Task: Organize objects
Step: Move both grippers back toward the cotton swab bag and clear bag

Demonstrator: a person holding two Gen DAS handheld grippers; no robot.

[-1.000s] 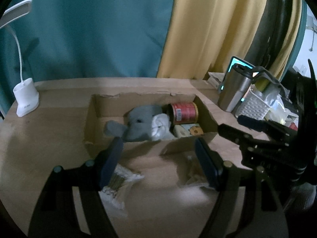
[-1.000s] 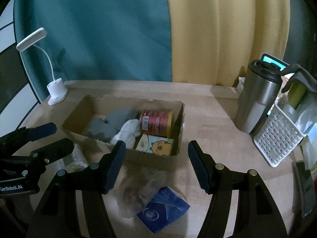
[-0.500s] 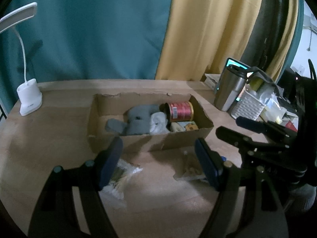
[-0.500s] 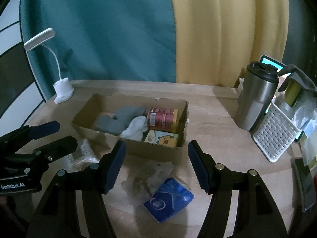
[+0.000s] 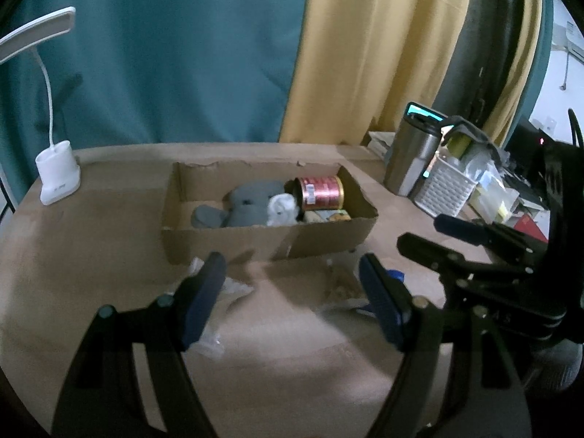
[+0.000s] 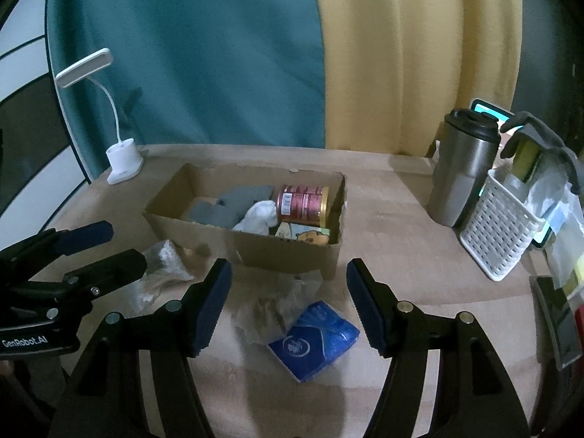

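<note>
Comparing with a second ago, I see both of my grippers farther back from the cardboard box [image 6: 255, 233]: it sits smaller and higher in each view, and more bare bench [image 6: 401, 226] shows in front of it. My left gripper [image 5: 292, 292] has its jaws apart with nothing between them, the same spread as before. My right gripper [image 6: 288, 303] also stands apart and empty, its gap unchanged.

Inside the box nothing has shifted: the grey plush toy [image 5: 252, 204] lies in the middle, a white cloth bundle [image 5: 281, 210] is against it, the red can [image 6: 303, 204] lies on its side toward the right end, and a small printed carton [image 6: 303, 233] sits just in front of the can.

On the bench in front of the box, the blue packet [image 6: 314, 339] now sits fully in view between my right gripper's fingers, with a clear crumpled bag [image 6: 270, 310] touching its upper left edge. Earlier the packet was cut closer to the bottom edge. A second clear bag [image 6: 164, 266] lies to the left, near the tip of the left gripper, in the right wrist view.

White desk lamp [image 6: 122, 162], steel tumbler [image 6: 463, 171] and white slotted basket [image 6: 500, 226] stand where they stood.
</note>
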